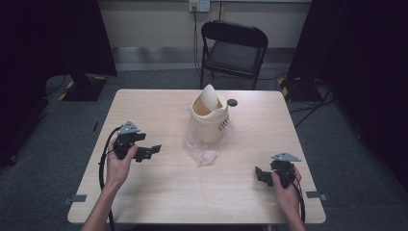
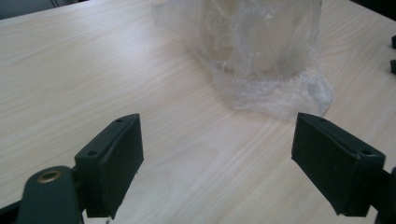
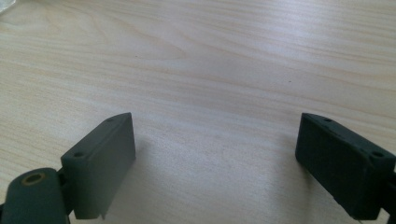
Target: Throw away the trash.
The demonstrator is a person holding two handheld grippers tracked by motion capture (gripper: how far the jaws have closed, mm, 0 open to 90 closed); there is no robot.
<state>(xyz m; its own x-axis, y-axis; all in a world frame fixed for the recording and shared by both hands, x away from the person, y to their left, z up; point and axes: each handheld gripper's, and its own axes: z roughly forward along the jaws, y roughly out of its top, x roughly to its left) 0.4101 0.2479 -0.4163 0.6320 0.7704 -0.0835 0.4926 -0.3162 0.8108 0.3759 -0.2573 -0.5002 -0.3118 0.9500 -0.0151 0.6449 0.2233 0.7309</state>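
Observation:
A small cream bin (image 1: 209, 118) with a tilted swing lid (image 1: 210, 96) stands at the middle of the wooden table (image 1: 159, 187). A clear plastic bag (image 1: 204, 147) wraps its lower part and trails toward the front. My left gripper (image 1: 153, 152) rests low at the table's left, open and empty, pointing at the clear bag (image 2: 266, 60). My right gripper (image 1: 260, 174) sits near the front right, open, over bare wood (image 3: 210, 93). In both gripper views the jaws stand wide apart.
A small dark round disc (image 1: 233, 102) lies behind the bin. A black folding chair (image 1: 233, 50) stands past the far edge. Dark curtains hang on both sides, and cables run on the floor at the right.

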